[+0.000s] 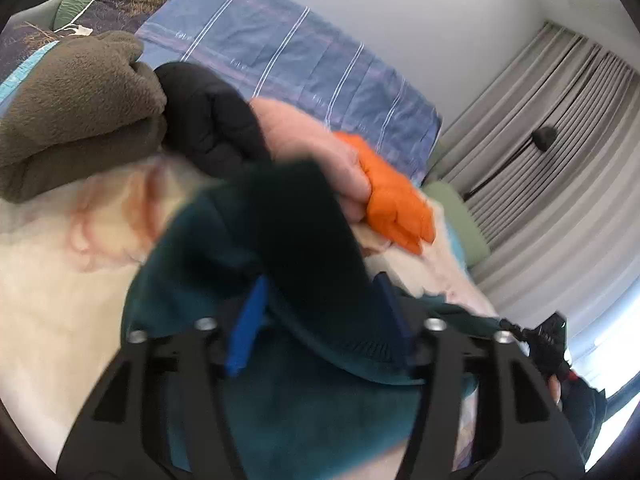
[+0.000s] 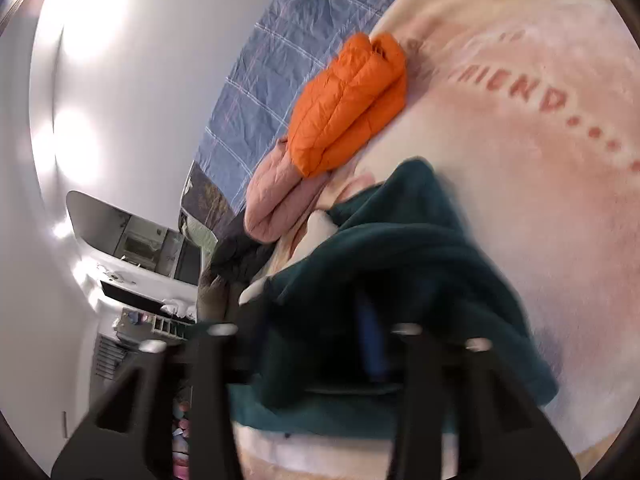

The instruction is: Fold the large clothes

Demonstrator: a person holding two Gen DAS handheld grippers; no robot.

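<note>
A dark teal fleece garment (image 1: 256, 264) fills the foreground of both wrist views, bunched on a cream and pink blanket (image 2: 520, 152) spread over the bed. The left gripper (image 1: 320, 320) has its blue-padded jaws set apart with a thick fold of the teal fabric between them; whether the pads press on the cloth is hard to judge through the blur. The right gripper (image 2: 320, 340) likewise straddles the garment's edge, its fingers lost in dark folds, so its hold cannot be told either.

Along the far side of the bed sits a row of bundles that appear already folded: a brown fleece (image 1: 76, 120), a black padded jacket (image 1: 208, 120), a pink quilted jacket (image 2: 276, 200) and an orange puffer jacket (image 2: 348, 104), lined up against a blue striped sheet (image 1: 288, 52).

By that showing, most of the pile looks finished. The teal piece remains rumpled, not yet a neat bundle, and seems the item in hand; it would need flattening, folding and a place in the row.
</note>
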